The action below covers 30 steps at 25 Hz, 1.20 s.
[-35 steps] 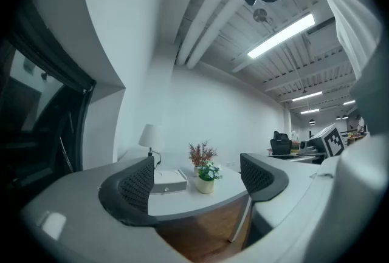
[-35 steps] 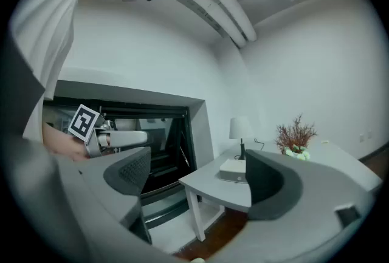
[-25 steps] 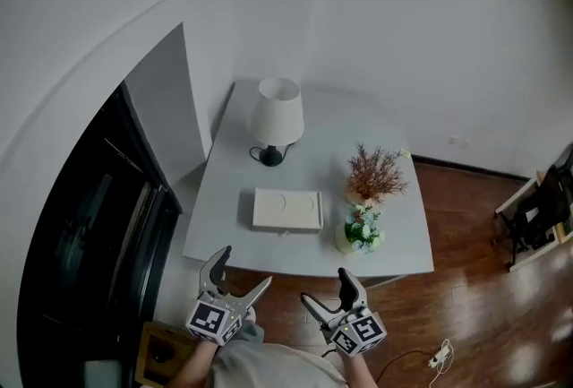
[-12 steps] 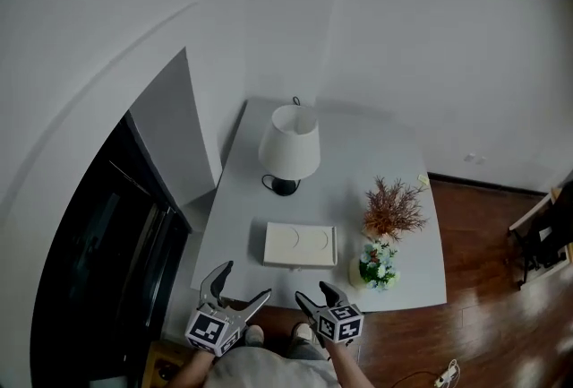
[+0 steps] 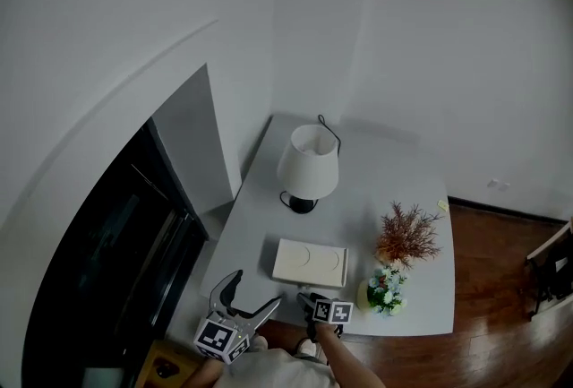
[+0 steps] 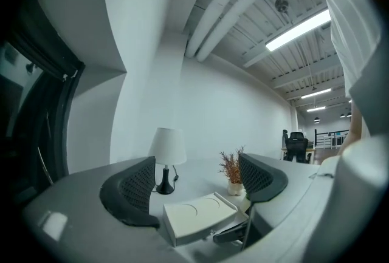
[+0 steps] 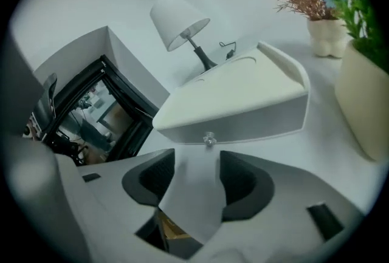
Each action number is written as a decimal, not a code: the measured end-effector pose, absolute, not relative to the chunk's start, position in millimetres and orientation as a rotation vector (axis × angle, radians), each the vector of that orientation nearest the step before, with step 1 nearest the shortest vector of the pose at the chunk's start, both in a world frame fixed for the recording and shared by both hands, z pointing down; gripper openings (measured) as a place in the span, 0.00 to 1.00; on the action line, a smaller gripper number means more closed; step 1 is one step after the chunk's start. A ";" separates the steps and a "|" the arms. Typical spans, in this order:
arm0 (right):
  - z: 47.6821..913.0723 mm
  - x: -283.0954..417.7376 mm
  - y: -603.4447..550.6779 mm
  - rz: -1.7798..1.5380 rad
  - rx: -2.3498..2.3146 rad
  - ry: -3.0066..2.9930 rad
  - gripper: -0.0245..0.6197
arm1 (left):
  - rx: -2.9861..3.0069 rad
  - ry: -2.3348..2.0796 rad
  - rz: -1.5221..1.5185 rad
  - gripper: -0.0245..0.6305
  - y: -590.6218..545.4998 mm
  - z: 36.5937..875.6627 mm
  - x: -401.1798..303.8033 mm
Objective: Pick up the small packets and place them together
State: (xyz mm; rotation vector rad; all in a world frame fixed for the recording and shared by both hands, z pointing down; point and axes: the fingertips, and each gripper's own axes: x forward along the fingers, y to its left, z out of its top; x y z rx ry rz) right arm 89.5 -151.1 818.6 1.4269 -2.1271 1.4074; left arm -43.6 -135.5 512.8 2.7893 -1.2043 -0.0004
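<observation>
White box (image 5: 310,262): its knob (image 7: 209,140) sits just beyond the right gripper (image 7: 196,166), whose empty jaws have just been closing. The left gripper (image 6: 196,172) has its jaws released. Likely next: pinch the knob and pull.

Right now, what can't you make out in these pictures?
Small packets: in no view; the closed white box may hide them.
Vase: head view, the dried plant covers it.
Flower pot: right gripper view, cut by the right edge.
</observation>
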 end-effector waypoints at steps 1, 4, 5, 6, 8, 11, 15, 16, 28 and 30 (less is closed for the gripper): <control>820.8 88.6 -156.7 1.427 1.417 -2.127 0.38 | 2.781 -1.216 -0.003 0.67 -136.7 513.7 -44.5; 828.8 87.9 -168.8 1.478 1.399 -2.104 0.38 | 2.769 -1.253 0.011 0.67 -138.2 515.6 -49.1; 832.0 89.5 -170.4 1.485 1.403 -2.087 0.38 | 2.761 -1.268 0.016 0.67 -137.8 515.8 -52.2; 834.7 91.4 -172.0 1.488 1.411 -2.069 0.38 | 2.751 -1.283 0.016 0.67 -137.6 516.3 -55.8; 838.7 95.3 -176.2 1.486 1.429 -2.030 0.38 | 2.735 -1.312 0.018 0.67 -138.8 517.2 -63.3; 843.5 102.1 -179.2 1.470 1.424 -1.980 0.26 | 2.727 -1.337 0.038 0.67 -140.4 520.6 -68.4; 841.0 96.1 -179.6 1.453 1.379 -2.006 0.16 | 2.744 -1.327 0.062 0.67 -136.0 524.5 -64.9; 839.8 94.0 -178.7 1.445 1.369 -2.015 0.15 | 2.743 -1.320 0.066 0.67 -135.4 524.9 -63.3; 843.5 65.5 -86.9 1.475 1.153 -2.000 0.15 | 2.742 -1.254 0.070 0.67 -136.0 533.4 -51.0; 844.9 62.9 -80.1 1.467 1.120 -1.979 0.15 | 2.748 -1.238 0.072 0.67 -135.9 534.4 -48.1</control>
